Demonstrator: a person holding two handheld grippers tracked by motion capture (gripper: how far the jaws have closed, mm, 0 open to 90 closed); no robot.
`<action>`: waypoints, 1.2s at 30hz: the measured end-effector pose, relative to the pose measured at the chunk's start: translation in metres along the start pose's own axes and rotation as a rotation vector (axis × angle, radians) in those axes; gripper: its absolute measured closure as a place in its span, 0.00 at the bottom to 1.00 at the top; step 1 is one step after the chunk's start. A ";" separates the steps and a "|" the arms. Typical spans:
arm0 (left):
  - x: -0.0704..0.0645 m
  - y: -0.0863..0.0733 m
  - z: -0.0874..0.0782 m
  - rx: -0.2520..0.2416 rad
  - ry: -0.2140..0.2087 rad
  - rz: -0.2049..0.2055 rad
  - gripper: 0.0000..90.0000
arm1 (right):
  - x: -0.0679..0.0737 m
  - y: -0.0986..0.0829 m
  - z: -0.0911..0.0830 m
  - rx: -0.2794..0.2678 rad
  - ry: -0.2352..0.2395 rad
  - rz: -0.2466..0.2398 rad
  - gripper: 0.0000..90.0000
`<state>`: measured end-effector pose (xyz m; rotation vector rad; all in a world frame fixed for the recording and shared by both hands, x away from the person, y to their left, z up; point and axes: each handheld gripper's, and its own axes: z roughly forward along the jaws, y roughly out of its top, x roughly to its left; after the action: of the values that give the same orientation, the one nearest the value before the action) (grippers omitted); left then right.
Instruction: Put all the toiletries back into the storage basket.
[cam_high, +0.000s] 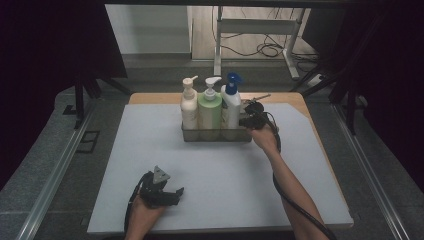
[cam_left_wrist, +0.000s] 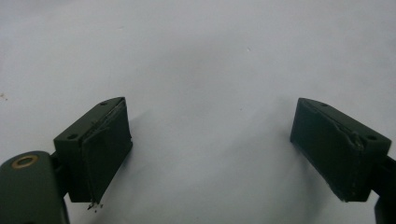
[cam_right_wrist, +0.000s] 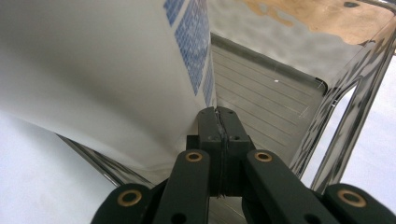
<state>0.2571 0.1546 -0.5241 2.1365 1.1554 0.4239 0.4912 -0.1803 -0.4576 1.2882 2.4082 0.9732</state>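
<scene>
Three bottles are seen in a metal caddy (cam_high: 216, 135) at the back of the bench (cam_high: 220, 190), with the right tool at the caddy's right end.

The left tool (cam_high: 172, 192) is held low over the near bench, its jaws spread wide with nothing between them. In the caddy, a cream pump bottle (cam_high: 189, 106), a green pump bottle (cam_high: 209, 107) and a white spray bottle (cam_high: 231, 104) are stood upright in a row. The right tool (cam_high: 244, 121) is clenched, its jaws pressed together just beside the white spray bottle (cam_right_wrist: 93, 70); whether anything thin is pinched cannot be told.

Black hand-held gripper (cam_high: 176, 192) – brass rivets, black cable; bare forearms.
</scene>
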 end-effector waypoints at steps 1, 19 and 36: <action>0.000 0.000 0.000 0.000 0.000 0.000 0.13 | 0.000 0.000 0.000 0.000 0.001 0.001 0.99; 0.000 0.000 0.000 0.000 0.000 0.000 0.13 | 0.006 -0.001 -0.002 0.005 0.017 -0.008 1.00; 0.000 0.000 0.000 0.001 0.000 0.000 0.13 | 0.009 -0.002 -0.005 0.002 0.028 -0.022 1.00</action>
<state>0.2572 0.1546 -0.5241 2.1368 1.1559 0.4232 0.4823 -0.1760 -0.4538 1.2546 2.4400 0.9894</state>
